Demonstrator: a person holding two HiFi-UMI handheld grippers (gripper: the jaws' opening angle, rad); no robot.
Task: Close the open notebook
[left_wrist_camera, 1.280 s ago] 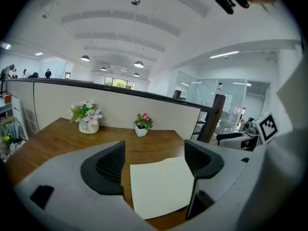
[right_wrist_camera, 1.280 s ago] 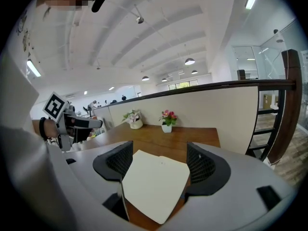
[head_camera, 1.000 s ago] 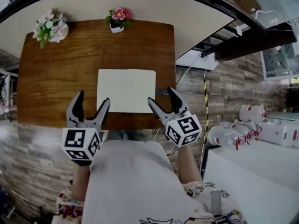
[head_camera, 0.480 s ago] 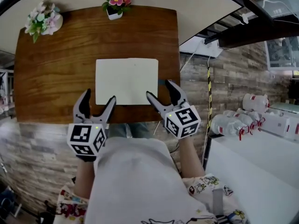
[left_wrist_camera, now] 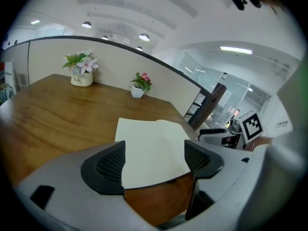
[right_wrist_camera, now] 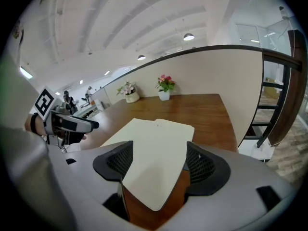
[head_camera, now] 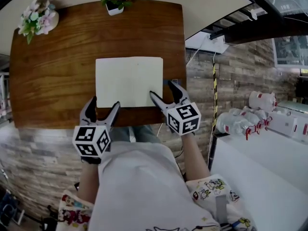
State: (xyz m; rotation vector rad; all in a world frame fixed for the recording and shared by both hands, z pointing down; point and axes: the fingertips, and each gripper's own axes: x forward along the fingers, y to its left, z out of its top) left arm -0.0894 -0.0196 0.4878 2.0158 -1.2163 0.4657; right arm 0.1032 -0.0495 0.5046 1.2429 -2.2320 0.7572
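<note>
Cream-paged open notebook (head_camera: 129, 82) lies flat mid brown wooden table (head_camera: 53, 81), not yet closed. Left gripper (head_camera: 104, 103) at its 7 o'clock, right gripper (head_camera: 162, 89) at 5 o'clock corner, both w/ jaws apart, empty. Lifting & folding one half over remains

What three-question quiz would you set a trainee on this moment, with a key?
1. True or false: the cream-paged open notebook lies flat on the brown wooden table.
2. Pick one: the right gripper has its jaws A) shut on a page, B) apart and gripping nothing, C) shut on nothing.
3. Short answer: what stands along the table's far edge?

Key: 1 true. 2 B. 3 two white pots of flowers.
</note>
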